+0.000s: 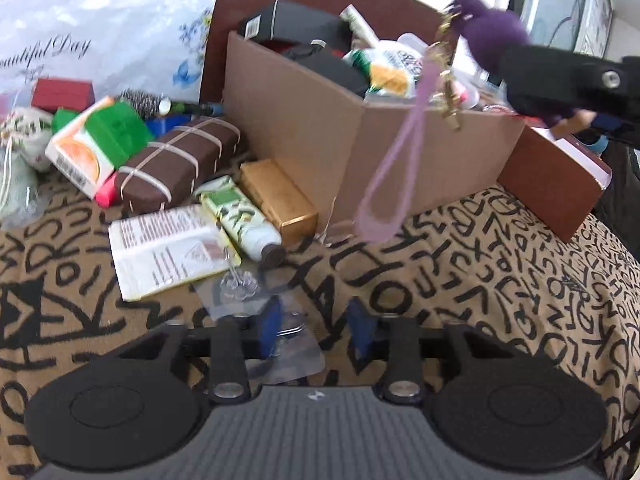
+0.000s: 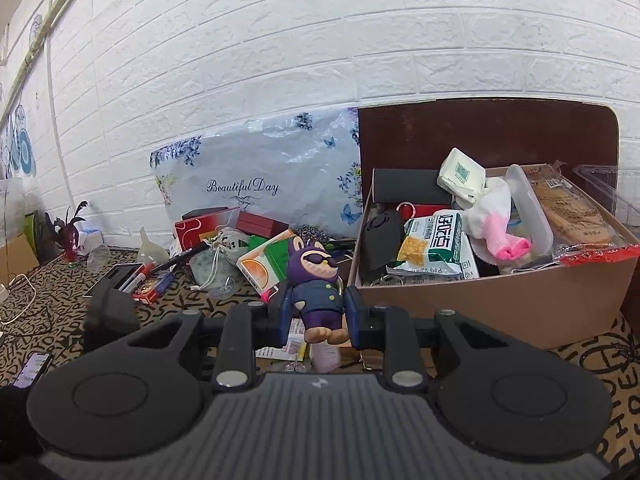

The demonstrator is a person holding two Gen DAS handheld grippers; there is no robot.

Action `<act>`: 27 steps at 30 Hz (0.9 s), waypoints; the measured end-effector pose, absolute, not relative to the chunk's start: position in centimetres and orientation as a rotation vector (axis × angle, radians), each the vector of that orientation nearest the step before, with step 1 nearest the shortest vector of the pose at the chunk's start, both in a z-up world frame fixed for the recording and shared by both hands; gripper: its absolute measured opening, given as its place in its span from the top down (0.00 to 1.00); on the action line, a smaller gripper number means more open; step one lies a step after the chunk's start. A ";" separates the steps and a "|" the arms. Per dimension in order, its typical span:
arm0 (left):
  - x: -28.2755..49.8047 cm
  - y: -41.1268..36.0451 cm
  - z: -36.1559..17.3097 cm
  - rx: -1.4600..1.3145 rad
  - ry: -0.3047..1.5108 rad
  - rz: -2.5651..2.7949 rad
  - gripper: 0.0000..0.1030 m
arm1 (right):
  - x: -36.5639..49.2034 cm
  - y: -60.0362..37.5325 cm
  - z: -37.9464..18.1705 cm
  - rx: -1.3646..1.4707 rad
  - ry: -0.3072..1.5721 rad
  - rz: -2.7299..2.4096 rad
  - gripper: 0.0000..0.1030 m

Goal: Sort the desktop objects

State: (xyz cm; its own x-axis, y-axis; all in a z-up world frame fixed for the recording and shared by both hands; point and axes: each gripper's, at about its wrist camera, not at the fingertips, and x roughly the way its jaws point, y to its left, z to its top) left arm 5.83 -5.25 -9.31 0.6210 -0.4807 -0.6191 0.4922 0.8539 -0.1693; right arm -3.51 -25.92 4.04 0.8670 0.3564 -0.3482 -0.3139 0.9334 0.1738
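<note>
My right gripper (image 2: pixel 316 312) is shut on a purple toy figure (image 2: pixel 318 284) with sunglasses and a blue suit, held in the air left of the cardboard box (image 2: pixel 500 304). In the left wrist view the same figure (image 1: pixel 496 32) hangs above the box (image 1: pixel 296 128), with a pink strap (image 1: pixel 394 176) and gold charms dangling in front of the box wall. My left gripper (image 1: pixel 316 328) is open and empty, low over the patterned cloth, with a clear plastic packet (image 1: pixel 280 344) under its fingers. The box holds a snack bag (image 2: pixel 436 244), a pink-and-white sock (image 2: pixel 500 228) and other items.
Left of the box lie a gold box (image 1: pixel 280 196), a lotion tube (image 1: pixel 244 216), a leaflet (image 1: pixel 168 248), a brown bundle tied with rubber bands (image 1: pixel 176 164) and an orange-and-green carton (image 1: pixel 92 144). A floral bag (image 2: pixel 260 184) leans on the brick wall. A phone (image 2: pixel 32 368) lies at far left.
</note>
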 end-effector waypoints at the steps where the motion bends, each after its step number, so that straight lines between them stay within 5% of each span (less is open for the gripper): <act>1: 5.9 -5.2 -9.5 0.013 0.715 -0.569 0.92 | -3.5 -26.0 4.0 0.115 0.387 0.348 0.75; 10: 5.9 -4.5 -8.8 -0.046 0.723 -0.594 1.00 | -3.7 -26.1 3.9 0.116 0.392 0.344 0.75; 27: 10.6 -2.7 3.4 -0.329 0.569 -0.763 1.00 | -2.4 -28.9 6.1 0.075 0.307 0.256 0.75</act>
